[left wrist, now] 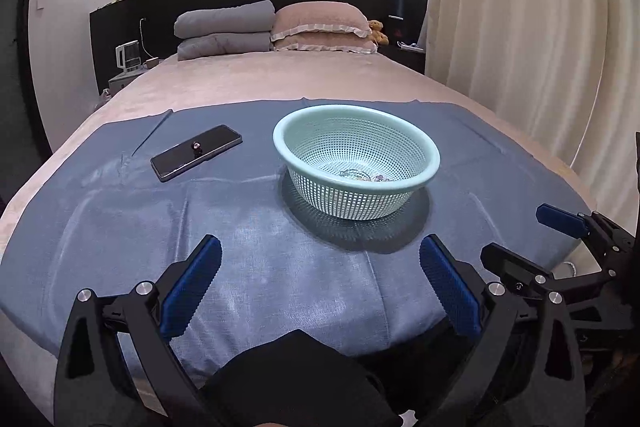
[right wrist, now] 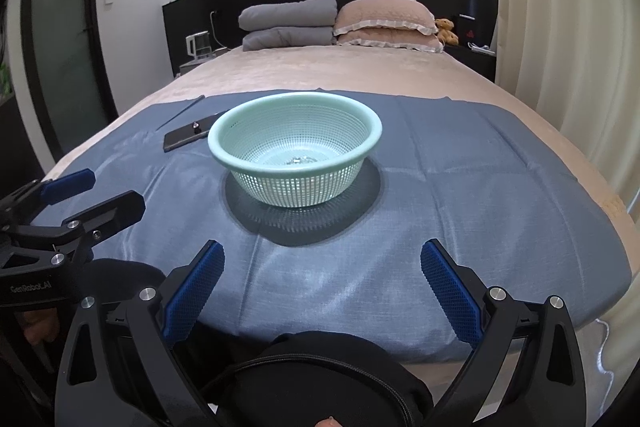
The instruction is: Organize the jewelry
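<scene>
- On the blue cloth (left wrist: 120, 227) over the bed, the mint basket (left wrist: 356, 163) sits ahead of both my grippers, well apart from either.
- Jewelry (left wrist: 362, 175) lies in the basket bottom; a small ring-like piece (left wrist: 196, 145) rests on a dark phone (left wrist: 196, 151) left of the basket.
- Jewelry pieces are tiny and glinting, so I can't tell types or count; in the right view the basket rim cuts off part of the phone (right wrist: 186, 137).
- Left gripper (left wrist: 320, 287): jaws spread wide, holding nothing, hovering above the cloth's near edge.
- Right gripper (right wrist: 322, 287): jaws wide apart too, empty, touching nothing.
- Each gripper shows at the edge of the other's view.
</scene>
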Action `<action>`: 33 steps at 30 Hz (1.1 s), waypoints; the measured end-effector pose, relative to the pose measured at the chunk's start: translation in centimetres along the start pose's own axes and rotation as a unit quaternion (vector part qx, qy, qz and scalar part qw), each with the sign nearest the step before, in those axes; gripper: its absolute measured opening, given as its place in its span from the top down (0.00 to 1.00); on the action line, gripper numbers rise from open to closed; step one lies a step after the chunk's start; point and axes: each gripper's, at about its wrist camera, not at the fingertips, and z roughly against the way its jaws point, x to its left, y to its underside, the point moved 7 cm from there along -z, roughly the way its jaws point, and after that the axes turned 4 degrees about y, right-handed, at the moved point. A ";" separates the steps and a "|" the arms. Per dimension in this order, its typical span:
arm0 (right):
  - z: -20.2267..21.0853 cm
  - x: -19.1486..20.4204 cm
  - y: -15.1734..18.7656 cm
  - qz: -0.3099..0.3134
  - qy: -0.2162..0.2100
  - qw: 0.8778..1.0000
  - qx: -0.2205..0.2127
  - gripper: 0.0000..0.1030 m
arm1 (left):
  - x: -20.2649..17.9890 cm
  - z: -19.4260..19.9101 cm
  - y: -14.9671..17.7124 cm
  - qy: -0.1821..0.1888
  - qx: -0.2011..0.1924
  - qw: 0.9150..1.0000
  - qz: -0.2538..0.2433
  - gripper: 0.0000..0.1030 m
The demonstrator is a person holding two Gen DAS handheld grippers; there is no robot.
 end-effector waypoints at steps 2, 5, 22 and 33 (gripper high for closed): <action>0.0 0.0 0.0 0.000 0.002 1.000 -0.001 0.08 | 0.1 0.0 0.0 -0.005 0.001 1.000 0.002 0.06; 0.1 -0.2 0.1 -0.002 0.008 1.000 -0.002 0.08 | 0.3 0.0 0.0 -0.006 -0.001 1.000 0.008 0.06; 0.7 -1.5 0.2 -0.021 0.005 1.000 -0.010 0.08 | 0.4 -0.2 0.4 -0.022 0.009 1.000 0.005 0.06; 1.4 -1.5 0.1 -0.018 0.007 1.000 -0.017 0.08 | -0.3 -0.1 0.7 -0.011 0.014 1.000 -0.005 0.06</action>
